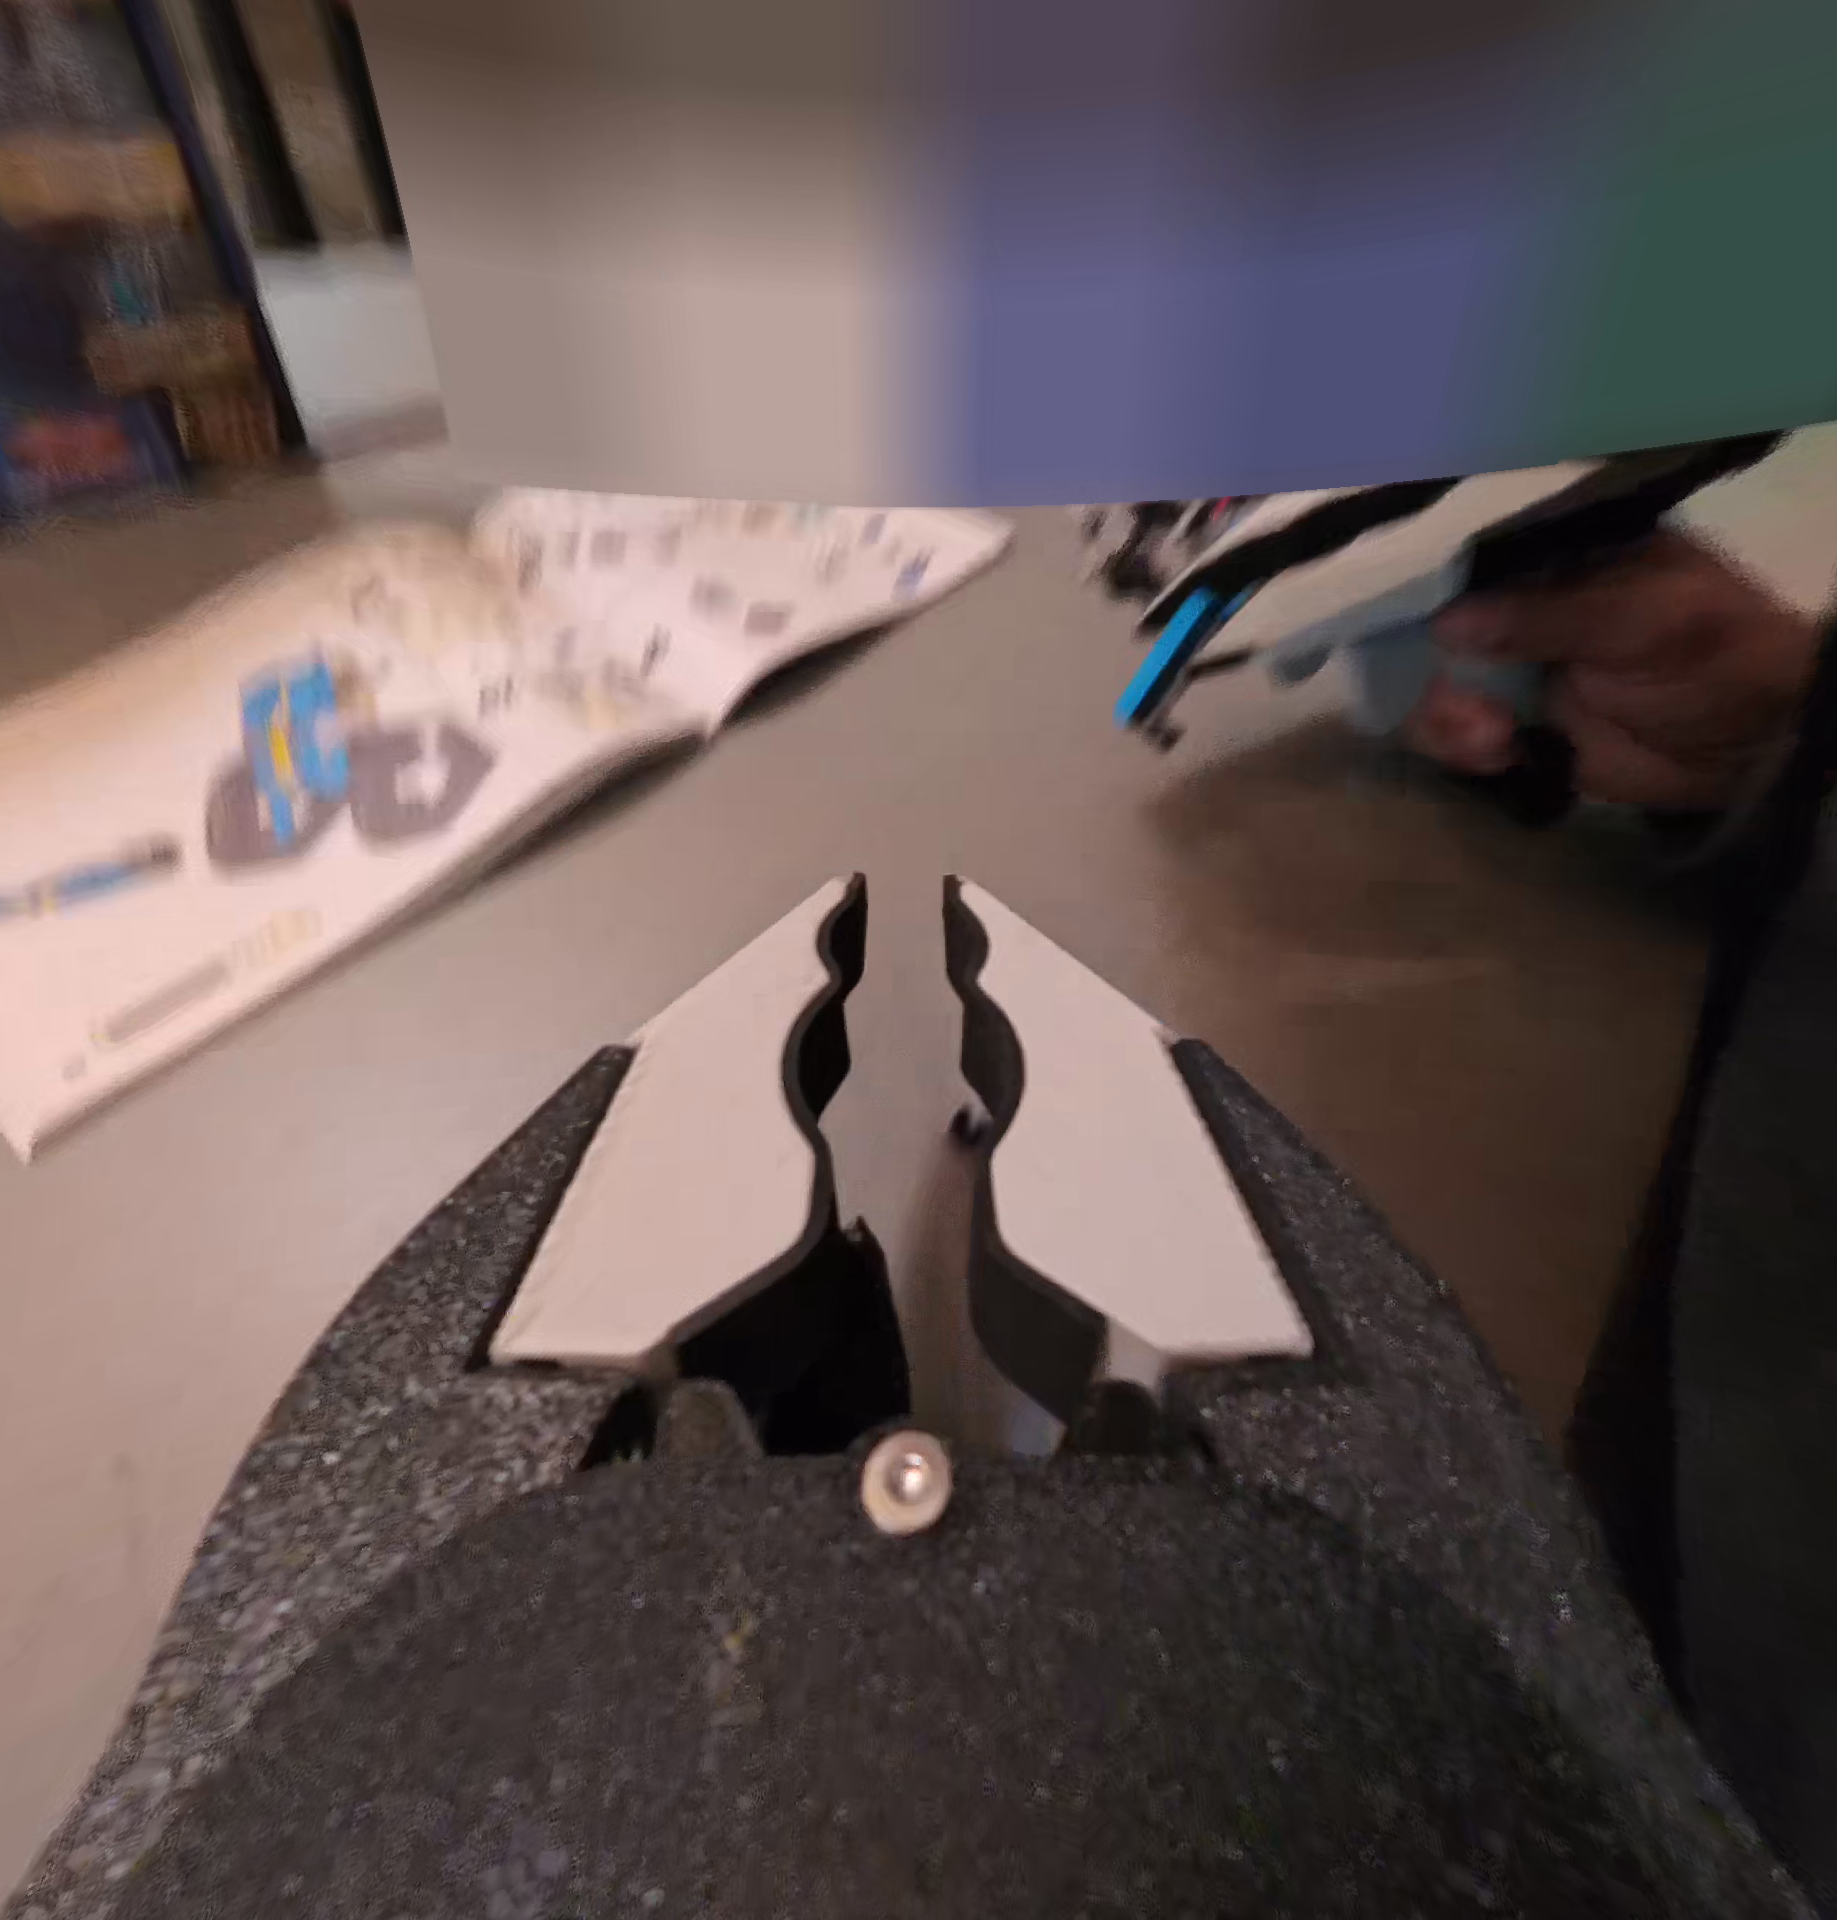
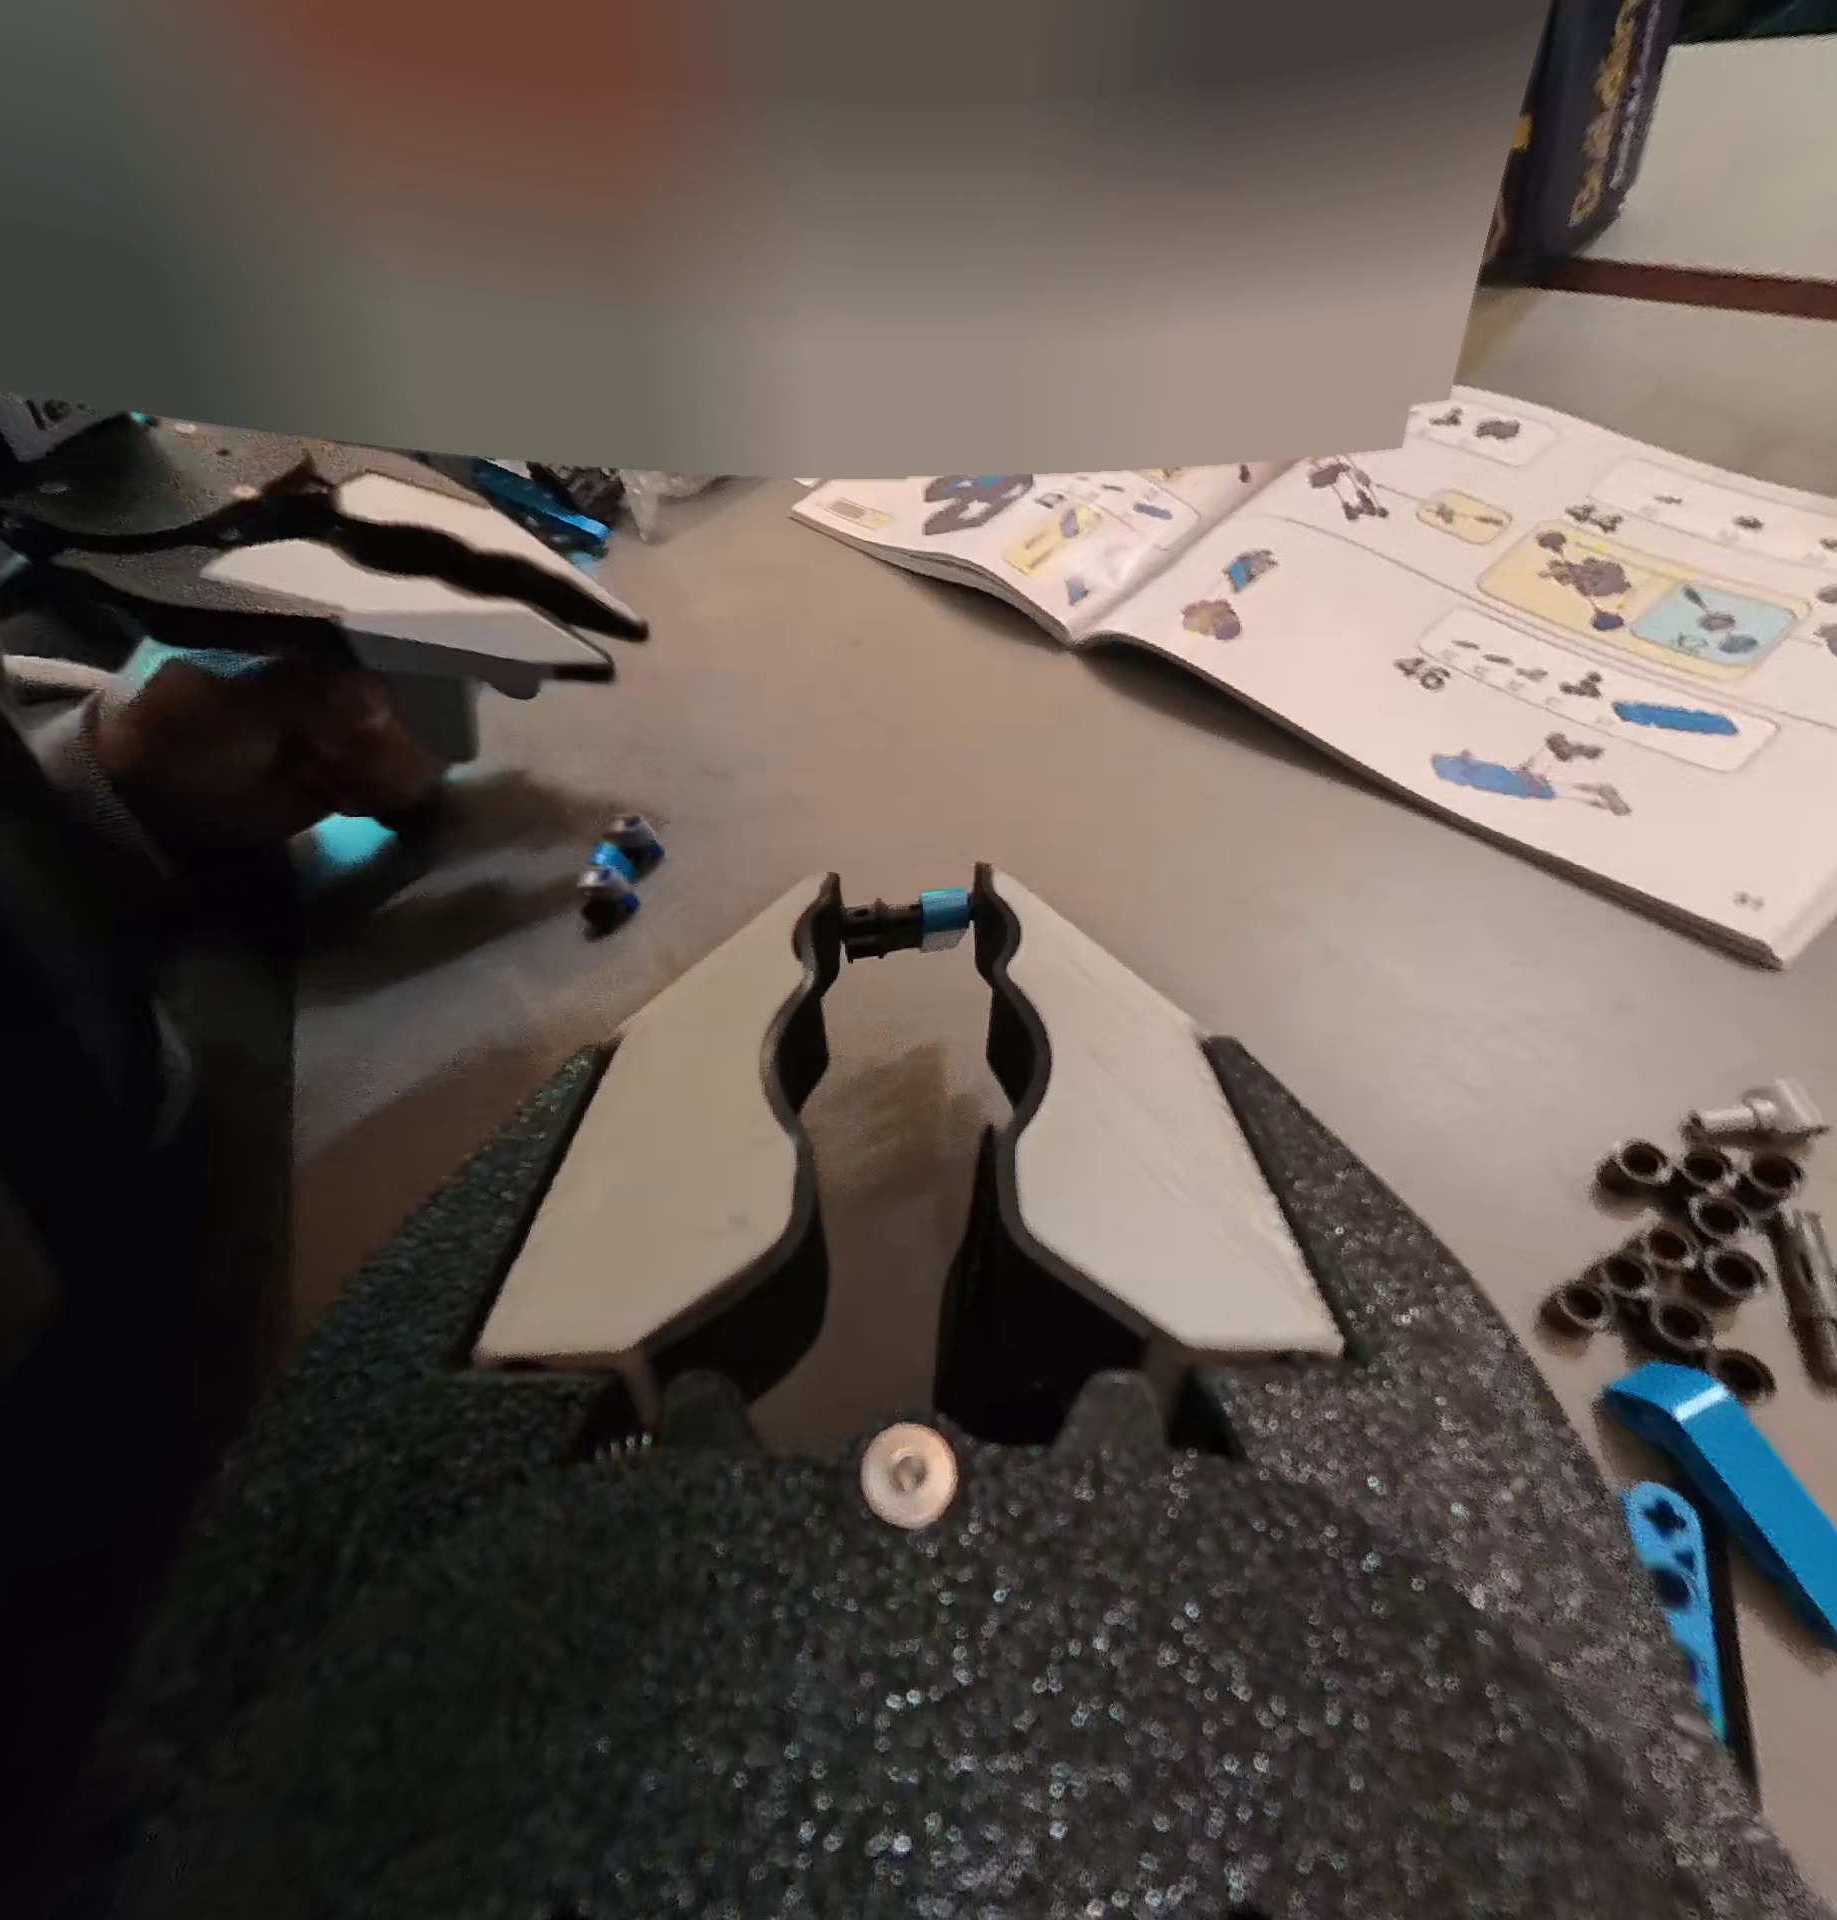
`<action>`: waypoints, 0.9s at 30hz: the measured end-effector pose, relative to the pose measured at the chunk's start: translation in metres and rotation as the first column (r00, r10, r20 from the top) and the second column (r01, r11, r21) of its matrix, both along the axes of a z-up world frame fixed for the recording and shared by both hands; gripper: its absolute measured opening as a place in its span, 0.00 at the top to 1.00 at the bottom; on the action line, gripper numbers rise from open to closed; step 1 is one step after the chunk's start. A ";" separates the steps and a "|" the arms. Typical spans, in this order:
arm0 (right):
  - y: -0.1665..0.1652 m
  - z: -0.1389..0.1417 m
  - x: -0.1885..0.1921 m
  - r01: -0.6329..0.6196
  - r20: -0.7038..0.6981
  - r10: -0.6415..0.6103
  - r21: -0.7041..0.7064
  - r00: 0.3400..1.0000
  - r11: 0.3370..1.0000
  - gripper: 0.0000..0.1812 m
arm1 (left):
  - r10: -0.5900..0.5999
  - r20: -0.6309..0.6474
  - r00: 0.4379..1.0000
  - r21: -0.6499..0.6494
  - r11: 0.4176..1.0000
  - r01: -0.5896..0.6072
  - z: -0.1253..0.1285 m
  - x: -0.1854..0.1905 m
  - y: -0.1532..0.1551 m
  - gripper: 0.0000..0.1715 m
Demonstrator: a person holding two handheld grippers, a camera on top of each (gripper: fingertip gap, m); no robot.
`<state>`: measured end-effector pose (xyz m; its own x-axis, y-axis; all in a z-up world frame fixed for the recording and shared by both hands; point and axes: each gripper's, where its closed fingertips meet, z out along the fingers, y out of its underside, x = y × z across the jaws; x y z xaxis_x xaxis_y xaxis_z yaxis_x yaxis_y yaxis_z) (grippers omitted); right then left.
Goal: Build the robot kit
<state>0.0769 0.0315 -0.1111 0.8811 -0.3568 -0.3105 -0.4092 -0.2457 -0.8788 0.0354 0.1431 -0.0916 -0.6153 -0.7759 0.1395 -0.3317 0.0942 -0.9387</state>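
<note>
Grey table [image 2: 1101,810] carries all parts in view; its edges cannot be made out in either view.

Right gripper [image 2: 903,914]: the fingers pinch a small connector assembly [image 2: 893,925], a black pin with a blue sleeve on one end. It is gripped end to end at the very tips and held clear above the table.

Left gripper [image 1: 903,883]: the fingers stand a narrow gap apart with nothing between them, only bare table showing through. In the right wrist view this gripper is raised off the table at the left, with the person's hand [image 2: 270,748] under it.

Surroundings:
- Open instruction booklet [image 2: 1413,644] lies flat ahead and to the right, well apart from both grippers.
- Two small blue-and-grey pieces [image 2: 618,868] lie on the table between the grippers, near the left one.
- Pile of dark bushings [image 2: 1683,1268] and two blue beams [image 2: 1745,1496] lie just beside the right gripper's right flank.
- Bare table stretches from the right fingertips to the booklet.
</note>
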 end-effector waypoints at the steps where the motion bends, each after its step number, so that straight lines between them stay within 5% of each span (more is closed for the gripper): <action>1: 0.003 0.005 -0.002 -0.018 0.011 0.017 0.022 1.000 1.000 0.86 | -0.021 0.107 0.994 -0.051 0.998 0.027 0.020 -0.005 -0.005 0.92; 4: 0.013 0.024 -0.017 -0.104 0.040 0.100 0.114 0.994 0.988 0.86 | -0.093 0.249 0.964 -0.180 0.974 0.140 0.049 -0.022 -0.023 0.85; 8: 0.028 0.057 -0.068 -0.344 0.084 0.334 0.245 0.939 0.906 0.86 | -0.276 0.116 0.954 -0.371 0.879 0.299 0.053 -0.043 -0.052 0.72; 11: 0.029 0.082 -0.106 -0.482 0.235 0.428 0.272 0.873 0.833 0.86 | -0.473 -0.018 0.881 -0.591 0.715 0.372 0.062 -0.066 -0.071 0.72; 13: 0.025 0.095 -0.129 -0.555 0.325 0.465 0.285 0.823 0.782 0.86 | -0.616 -0.052 0.786 -0.735 0.556 0.387 0.071 -0.086 -0.084 0.73; 17: 0.017 0.101 -0.156 -0.635 0.361 0.531 0.306 0.767 0.709 0.87 | -0.775 -0.057 0.630 -0.835 0.382 0.395 0.075 -0.119 -0.104 0.78; 20: 0.015 0.095 -0.179 -0.721 0.338 0.638 0.268 0.691 0.639 0.86 | -0.801 -0.028 0.598 -0.830 0.352 0.433 0.079 -0.130 -0.108 0.90; 23: 0.014 0.095 -0.201 -0.786 0.305 0.725 0.277 0.618 0.553 0.86 | -0.847 -0.011 0.531 -0.798 0.327 0.506 0.079 -0.148 -0.110 0.92; 27: 0.013 0.096 -0.207 -0.800 0.306 0.741 0.277 0.598 0.532 0.87 | -0.855 0.002 0.518 -0.735 0.350 0.581 0.076 -0.161 -0.116 0.95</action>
